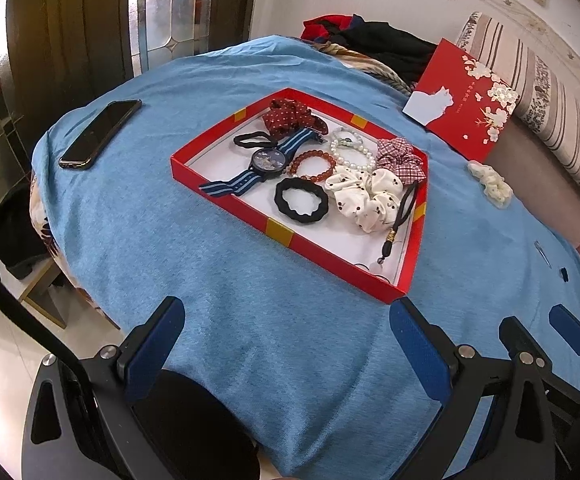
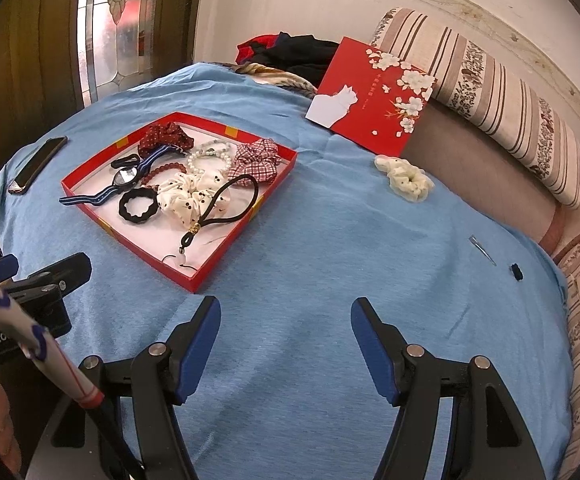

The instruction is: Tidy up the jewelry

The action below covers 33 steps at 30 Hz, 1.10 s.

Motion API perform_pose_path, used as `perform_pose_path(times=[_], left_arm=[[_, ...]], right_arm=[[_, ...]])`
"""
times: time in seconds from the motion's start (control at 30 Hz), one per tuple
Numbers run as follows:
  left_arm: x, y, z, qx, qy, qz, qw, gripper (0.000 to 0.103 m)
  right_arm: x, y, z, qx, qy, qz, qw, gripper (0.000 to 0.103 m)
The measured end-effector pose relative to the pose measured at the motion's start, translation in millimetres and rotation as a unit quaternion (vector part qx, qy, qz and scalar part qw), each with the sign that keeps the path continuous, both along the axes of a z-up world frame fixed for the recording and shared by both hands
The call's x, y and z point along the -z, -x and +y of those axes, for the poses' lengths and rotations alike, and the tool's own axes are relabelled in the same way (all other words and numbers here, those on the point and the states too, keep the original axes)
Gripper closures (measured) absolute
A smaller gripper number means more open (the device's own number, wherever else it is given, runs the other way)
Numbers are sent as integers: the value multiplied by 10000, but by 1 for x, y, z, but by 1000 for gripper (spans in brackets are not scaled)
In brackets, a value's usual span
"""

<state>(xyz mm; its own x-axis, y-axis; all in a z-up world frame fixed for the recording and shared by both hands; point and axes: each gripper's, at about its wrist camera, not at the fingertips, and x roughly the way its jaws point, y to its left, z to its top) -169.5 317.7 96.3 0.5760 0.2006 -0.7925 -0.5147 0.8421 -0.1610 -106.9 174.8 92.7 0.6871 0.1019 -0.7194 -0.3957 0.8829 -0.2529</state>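
A red box tray (image 1: 225,198) (image 2: 141,240) lies on the blue cloth. It holds a blue striped watch (image 1: 265,160) (image 2: 125,178), bead bracelets (image 1: 314,164), a pearl bracelet (image 2: 205,160), black hair ties (image 1: 302,200) (image 2: 137,204) and several scrunchies, one white with dots (image 1: 366,192) (image 2: 193,196). A cream scrunchie (image 1: 490,186) (image 2: 404,178), a hair clip (image 2: 482,250) and a small black item (image 2: 516,272) lie on the cloth right of the tray. My left gripper (image 1: 285,320) is open and empty before the tray's near corner. My right gripper (image 2: 285,320) is open and empty over bare cloth.
A black phone (image 1: 99,134) (image 2: 37,164) lies left of the tray. The red box lid (image 1: 466,100) (image 2: 374,92) leans at the back right against a striped cushion (image 2: 486,96). Dark clothes (image 1: 378,44) are piled behind. The cloth drops off at the left.
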Motion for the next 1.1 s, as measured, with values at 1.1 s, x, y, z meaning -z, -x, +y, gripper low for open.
perform_pose_path(times=[1.1], left_arm=[[7, 5, 35, -634, -32, 317, 9975, 1]], right_arm=[[14, -2, 20, -288, -133, 242, 9992, 30]])
